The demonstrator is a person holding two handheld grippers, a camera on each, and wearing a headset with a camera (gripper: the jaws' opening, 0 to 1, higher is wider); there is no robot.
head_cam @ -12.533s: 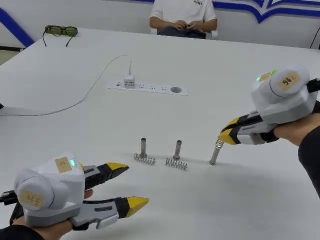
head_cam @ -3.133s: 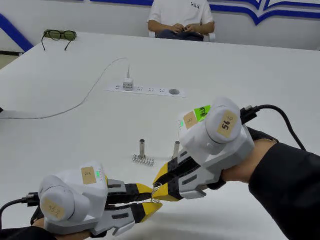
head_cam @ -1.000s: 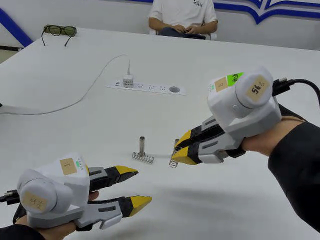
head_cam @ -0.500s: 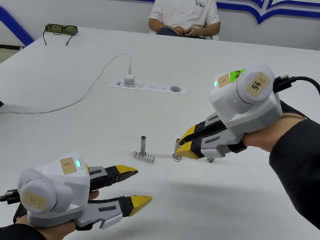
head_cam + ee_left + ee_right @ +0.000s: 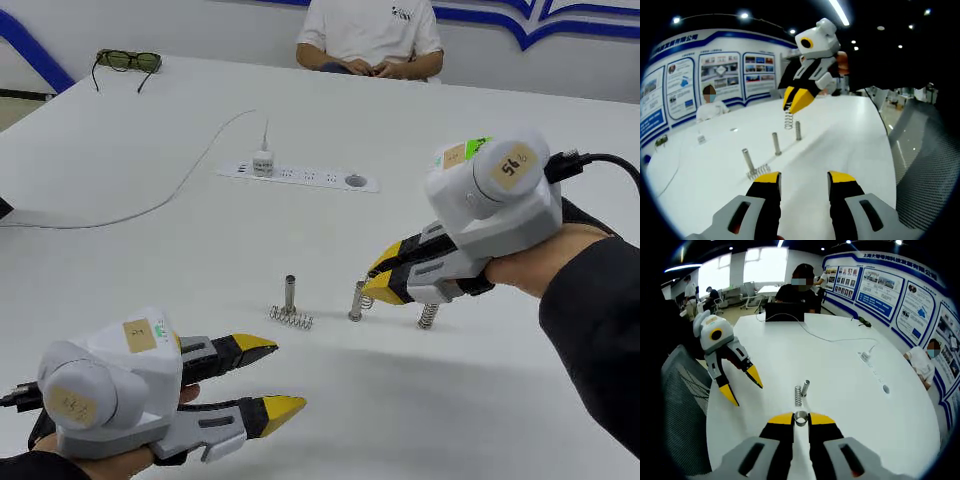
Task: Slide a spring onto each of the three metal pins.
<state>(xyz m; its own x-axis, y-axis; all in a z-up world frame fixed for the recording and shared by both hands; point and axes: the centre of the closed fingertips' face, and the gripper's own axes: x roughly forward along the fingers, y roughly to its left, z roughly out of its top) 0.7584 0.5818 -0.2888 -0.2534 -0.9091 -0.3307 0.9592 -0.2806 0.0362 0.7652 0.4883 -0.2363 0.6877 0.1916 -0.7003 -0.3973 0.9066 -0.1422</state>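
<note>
— Fingers first: what are yours doing?

— On my right gripper [image 5: 369,286] the black, yellow-tipped fingers are pressed together on the top end of a small steel coil spring [image 5: 788,119]. It hangs upright from the tips, just beside the top of the middle bare metal pin [image 5: 356,301]. Whether spring and pin touch, I cannot tell. Down my right gripper view that spring is a little ring pinched between the two tips.

— And the other pins?

— The right-hand metal pin [image 5: 798,131] stands upright just behind my right gripper, with a fitted spring [image 5: 428,316] coiled around it. The left-hand metal pin [image 5: 290,293] is bare and upright, and a loose second spring [image 5: 291,318] lies flat at its foot. All three pins stand in a row near the middle of the white tabletop [image 5: 150,260].

— Your left side?

— My left gripper [image 5: 290,374] hovers low near the tabletop's near edge, well apart from the pins, fingers spread with nothing between them.

— Farther out?

— A white power strip [image 5: 300,176] lies beyond the pins, with a small white charger [image 5: 263,160] plugged into its left end. Dark-framed glasses [image 5: 125,60] sit at the far left corner. A person in a white shirt [image 5: 370,25] sits at the far side, hands together.
</note>
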